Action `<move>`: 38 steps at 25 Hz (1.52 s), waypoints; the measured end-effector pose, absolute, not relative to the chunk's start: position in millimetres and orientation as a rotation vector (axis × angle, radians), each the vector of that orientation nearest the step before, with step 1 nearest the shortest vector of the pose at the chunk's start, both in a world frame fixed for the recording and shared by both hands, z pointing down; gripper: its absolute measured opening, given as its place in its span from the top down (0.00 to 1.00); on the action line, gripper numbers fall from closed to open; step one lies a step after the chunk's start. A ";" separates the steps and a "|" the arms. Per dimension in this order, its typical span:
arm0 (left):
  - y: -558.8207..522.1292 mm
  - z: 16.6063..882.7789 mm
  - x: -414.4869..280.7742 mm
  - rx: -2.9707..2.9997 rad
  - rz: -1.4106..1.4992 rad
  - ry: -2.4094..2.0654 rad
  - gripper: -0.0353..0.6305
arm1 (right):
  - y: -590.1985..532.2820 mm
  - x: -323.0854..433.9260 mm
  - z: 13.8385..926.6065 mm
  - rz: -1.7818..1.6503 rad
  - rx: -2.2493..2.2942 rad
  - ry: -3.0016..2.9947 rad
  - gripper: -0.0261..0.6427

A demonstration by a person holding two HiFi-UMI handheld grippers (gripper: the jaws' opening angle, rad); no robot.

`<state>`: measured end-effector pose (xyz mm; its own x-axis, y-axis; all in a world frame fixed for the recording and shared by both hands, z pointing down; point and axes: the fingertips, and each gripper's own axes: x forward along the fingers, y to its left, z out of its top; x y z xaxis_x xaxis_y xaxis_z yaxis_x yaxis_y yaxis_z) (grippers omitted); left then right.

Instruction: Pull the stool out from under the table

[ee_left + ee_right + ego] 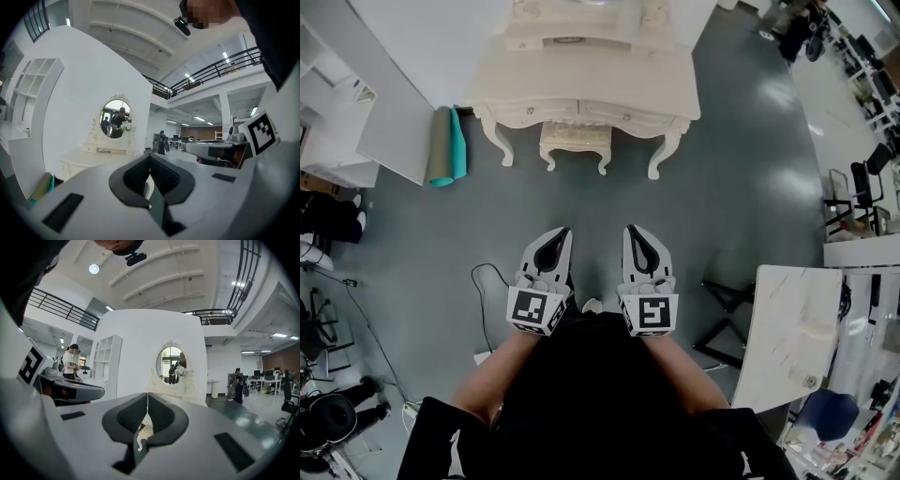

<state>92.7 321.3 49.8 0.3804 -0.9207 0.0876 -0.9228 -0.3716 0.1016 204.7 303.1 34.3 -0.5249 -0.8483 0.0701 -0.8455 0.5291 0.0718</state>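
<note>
A glossy grey floor [750, 169] fills a large open hall with white partition walls. One cream dressing table [591, 84] stands against a partition, with one oval mirror [171, 364] on top. One matching stool [575, 139] sits tucked between the table's front legs. Two rolled mats [447, 145], one grey and one teal, are just beside the table. Two grippers are held level, side by side, well short of the stool. The left gripper [561, 232] and right gripper [634, 231] each have jaws closed together on nothing. Each bears a black-and-white square marker.
</note>
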 end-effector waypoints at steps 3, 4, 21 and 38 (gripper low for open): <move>301.4 54.5 79.2 2.490 0.020 -1.681 0.93 | 287.2 188.3 40.9 -0.040 1.453 -2.660 0.93; 294.2 55.9 75.0 2.484 0.018 -1.679 0.93 | 281.0 183.0 44.0 -0.027 1.444 -2.657 0.93; 145.4 76.2 -31.6 2.460 0.025 -1.541 0.93 | 130.4 100.7 71.6 0.089 1.404 -2.527 0.93; 62.2 124.9 -115.8 2.387 0.107 -1.512 0.93 | 53.8 41.0 108.6 0.184 1.382 -2.524 0.93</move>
